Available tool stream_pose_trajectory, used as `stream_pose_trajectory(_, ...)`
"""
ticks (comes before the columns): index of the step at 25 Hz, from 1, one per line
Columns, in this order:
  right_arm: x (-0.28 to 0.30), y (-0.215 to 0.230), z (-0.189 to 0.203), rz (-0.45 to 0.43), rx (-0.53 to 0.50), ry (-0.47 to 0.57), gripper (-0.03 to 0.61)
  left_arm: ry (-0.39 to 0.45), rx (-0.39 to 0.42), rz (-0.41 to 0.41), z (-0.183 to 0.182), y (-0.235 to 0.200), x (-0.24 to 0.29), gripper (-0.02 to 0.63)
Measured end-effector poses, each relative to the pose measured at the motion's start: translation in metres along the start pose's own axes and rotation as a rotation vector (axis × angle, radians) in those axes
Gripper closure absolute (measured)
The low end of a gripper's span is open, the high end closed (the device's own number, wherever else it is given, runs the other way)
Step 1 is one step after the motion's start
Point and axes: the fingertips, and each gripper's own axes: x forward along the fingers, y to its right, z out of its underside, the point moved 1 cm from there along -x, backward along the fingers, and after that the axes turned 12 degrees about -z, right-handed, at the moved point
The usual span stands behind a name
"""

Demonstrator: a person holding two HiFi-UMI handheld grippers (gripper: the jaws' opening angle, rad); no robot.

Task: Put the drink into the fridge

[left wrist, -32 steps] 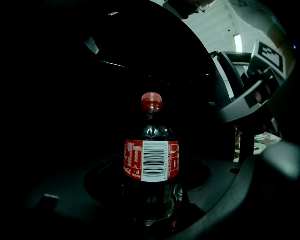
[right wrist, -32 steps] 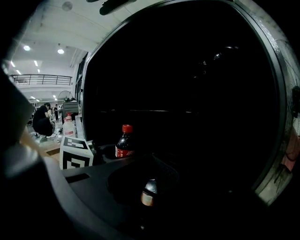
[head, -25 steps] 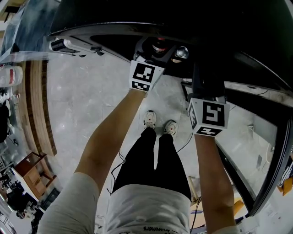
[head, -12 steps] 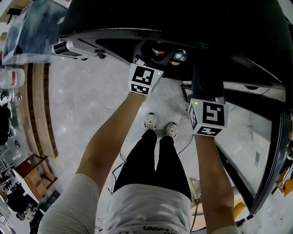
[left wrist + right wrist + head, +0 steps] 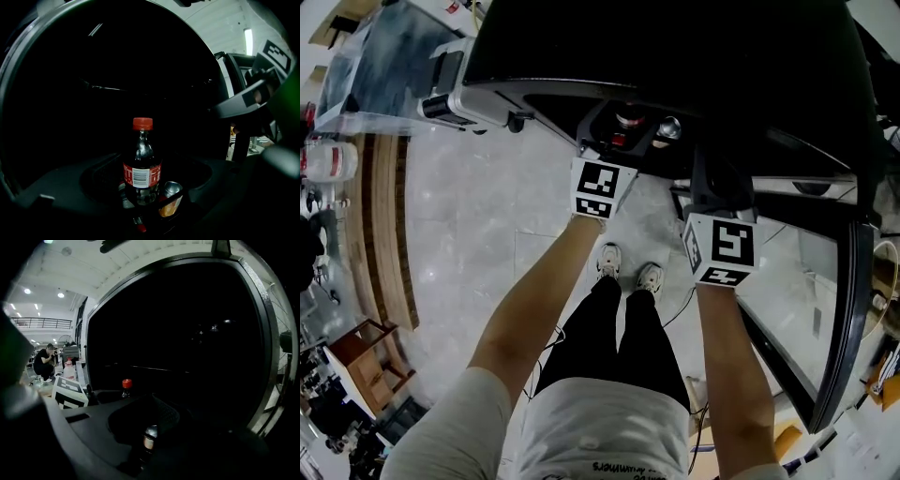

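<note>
In left claw point(image 5: 621, 139), red-capped bottle point(image 5: 142, 161).

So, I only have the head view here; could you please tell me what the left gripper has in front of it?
Observer: A dark, red-labelled bottle, upright between the jaws of the left gripper, which seem closed on its base.
Operator: Thank you. Is anything beside it?
Observer: A can close at its right; its side looks orange.
Operator: And the right gripper?
Observer: In its own view that can stands low and centred before it; it is too dark to tell whether it grips.
</note>
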Motion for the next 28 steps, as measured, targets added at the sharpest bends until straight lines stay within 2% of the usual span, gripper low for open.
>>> stream_pose_trajectory(7,-0.012,-0.005,0.001,-0.013,-0.003,-0.005,0.571,-0.050,-0.009,-0.024,0.012,0.002,-0.025,0.284)
stream_pose_trajectory(11,-0.022,-0.011,-0.003,-0.022,-0.009,-0.004,0.571,-0.048,-0.015,-0.029,0.001,0.004,-0.045,0.284)
stream_pose_trajectory(21,-0.056,-0.029,-0.016,-0.057,-0.019,0.001,0.572,0.049,0.016,0.051,-0.075,0.026,-0.103,0.292)
stream_pose_trajectory(28,-0.080,-0.045,-0.037,-0.086,0.019,0.024,0.572,0.091,-0.022,0.045,-0.133,0.026,-0.155,0.387)
